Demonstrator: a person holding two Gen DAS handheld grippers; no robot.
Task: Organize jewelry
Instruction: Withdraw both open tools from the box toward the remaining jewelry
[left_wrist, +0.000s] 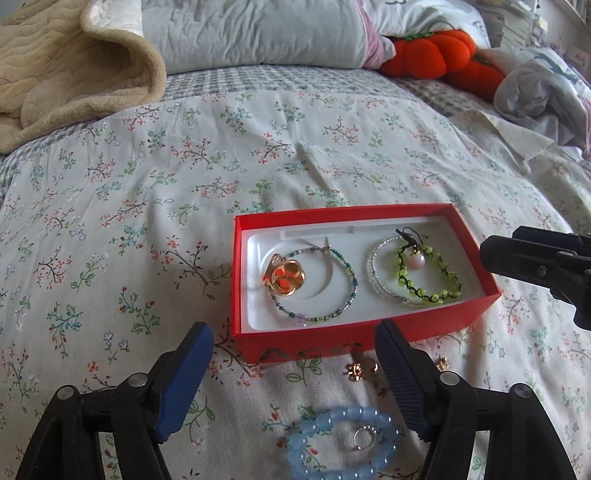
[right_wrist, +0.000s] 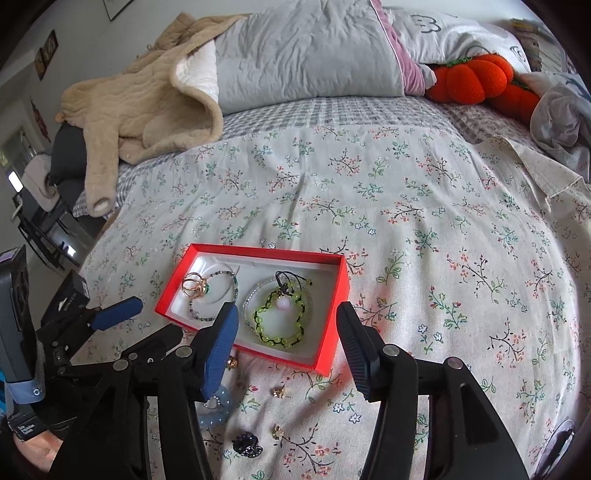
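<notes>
Jewelry split: green knotted bead bracelet (right_wrist: 282, 320) and gold ring (left_wrist: 283, 276) inside red cardboard box (left_wrist: 476, 308) on floral bedspread (left_wrist: 147, 184); pale blue glass bead bracelet (left_wrist: 341, 446) outside. Left hand-held gripper (left_wrist: 295, 380), right hand-held gripper (right_wrist: 286, 349): jaws apart, empty. Risk: soft bedding lets small gold earrings (left_wrist: 360, 370) slip from pinch.

A bed (right_wrist: 424, 229) under a floral sheet fills the room, with a grey pillow (right_wrist: 314, 55) and a beige fleece blanket (right_wrist: 147, 99) at its far edge. Daylight falls across it; framed pictures (right_wrist: 46, 53) hang on the left wall.
</notes>
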